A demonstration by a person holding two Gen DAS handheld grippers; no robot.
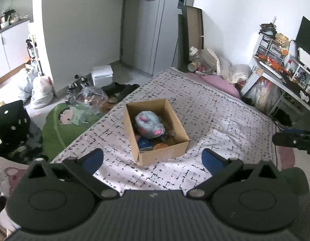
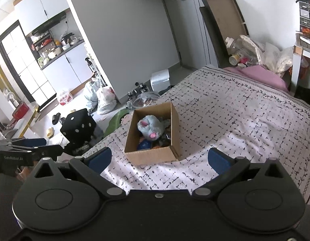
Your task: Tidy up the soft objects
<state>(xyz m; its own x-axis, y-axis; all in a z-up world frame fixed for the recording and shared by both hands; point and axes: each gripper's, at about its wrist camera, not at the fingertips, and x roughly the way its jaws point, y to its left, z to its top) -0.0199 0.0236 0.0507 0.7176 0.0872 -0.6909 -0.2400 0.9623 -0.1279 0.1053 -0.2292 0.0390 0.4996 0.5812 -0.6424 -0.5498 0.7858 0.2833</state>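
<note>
Ahead of both tools, square on the patterned bed point(image 1: 225, 120): an open cardboard box point(image 1: 161, 154), long axis running away from the cameras, short near wall facing them. Inside, on top, a grey-blue plush toy with pink ears point(image 1: 149, 125), filling the far and middle part of the box; beneath and nearer, a blue item point(image 1: 144, 143) and an orange one point(image 1: 161, 146), too hidden to name. No soft thing visible loose on the bedspread.

Left tool point(image 1: 153, 157): spread wide, empty, box dead centre between the blue pads. Right tool point(image 2: 159, 158): likewise spread and empty, box slightly left of centre. Neither plainly nearer; both well short of the box, above and back from it.

Left view only: the box's left inner wall and the right tool's tip at the right edge. Right view only: the right inner wall, the kitchen beyond, the left tool low at the left edge.
</note>
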